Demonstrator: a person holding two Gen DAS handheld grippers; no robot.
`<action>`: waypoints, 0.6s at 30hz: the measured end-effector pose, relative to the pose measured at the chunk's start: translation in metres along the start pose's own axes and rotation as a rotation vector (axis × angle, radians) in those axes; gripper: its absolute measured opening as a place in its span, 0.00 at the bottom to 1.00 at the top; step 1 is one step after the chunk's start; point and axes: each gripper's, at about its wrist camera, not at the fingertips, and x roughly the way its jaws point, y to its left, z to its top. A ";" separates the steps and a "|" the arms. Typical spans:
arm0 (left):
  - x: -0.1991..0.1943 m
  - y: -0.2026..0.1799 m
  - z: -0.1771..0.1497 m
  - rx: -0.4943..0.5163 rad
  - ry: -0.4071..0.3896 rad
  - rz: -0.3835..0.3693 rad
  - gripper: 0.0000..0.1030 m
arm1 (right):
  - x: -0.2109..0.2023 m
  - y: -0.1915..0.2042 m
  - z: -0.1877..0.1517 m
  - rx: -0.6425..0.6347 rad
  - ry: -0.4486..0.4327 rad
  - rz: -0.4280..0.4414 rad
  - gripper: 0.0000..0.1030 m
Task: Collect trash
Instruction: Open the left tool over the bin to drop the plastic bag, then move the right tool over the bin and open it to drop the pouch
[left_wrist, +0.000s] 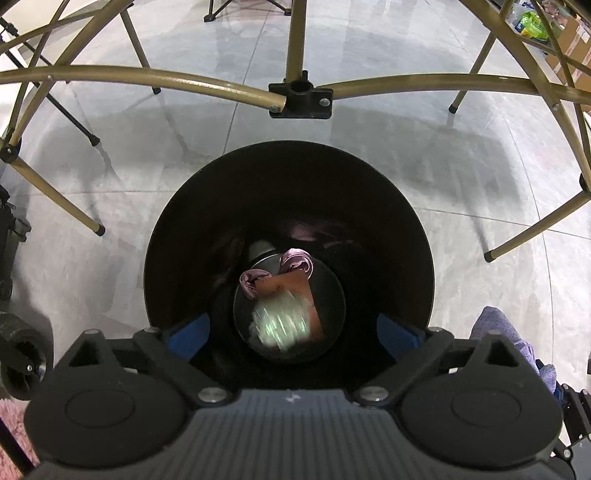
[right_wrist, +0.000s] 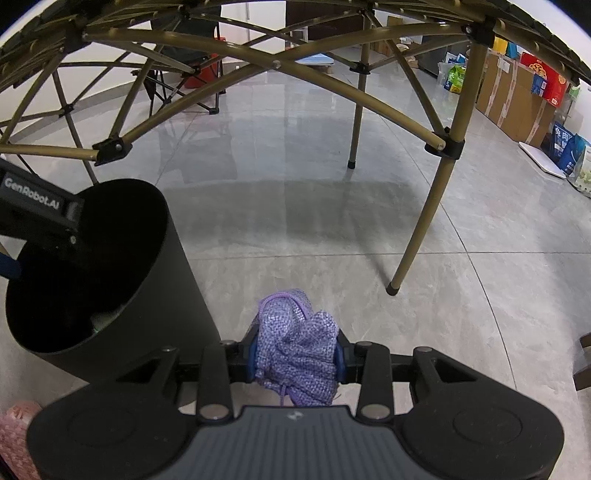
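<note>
The trash bin, a black open-topped cylinder, is stood on the tiled floor under a folding frame of brass-coloured tubes. In the right wrist view it is seen at about ten o'clock from the right hand-held gripper, just beside it, with its long axis upright and its mouth facing up. That hand-held gripper is pinched on a crumpled purple mesh bag, which is held clear of the floor and outside the rim.

The left hand-held gripper is spread wide directly above the bin's mouth, nothing between its blue pads. A blurred wrapper is seen at the bottom, beside pinkish scraps.

The left hand is nearer, but it is empty; a short carry toward ten o'clock is judged to be needed for the mesh bag.
</note>
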 end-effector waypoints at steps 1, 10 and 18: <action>0.001 0.000 0.000 -0.004 0.004 0.002 0.98 | 0.001 0.000 0.000 0.003 0.006 -0.002 0.35; -0.002 0.004 -0.002 -0.004 -0.007 0.010 0.99 | 0.005 -0.002 0.000 0.017 0.034 -0.018 0.35; -0.010 0.010 -0.003 -0.011 -0.019 0.009 0.99 | 0.005 0.000 0.003 0.013 0.039 -0.023 0.35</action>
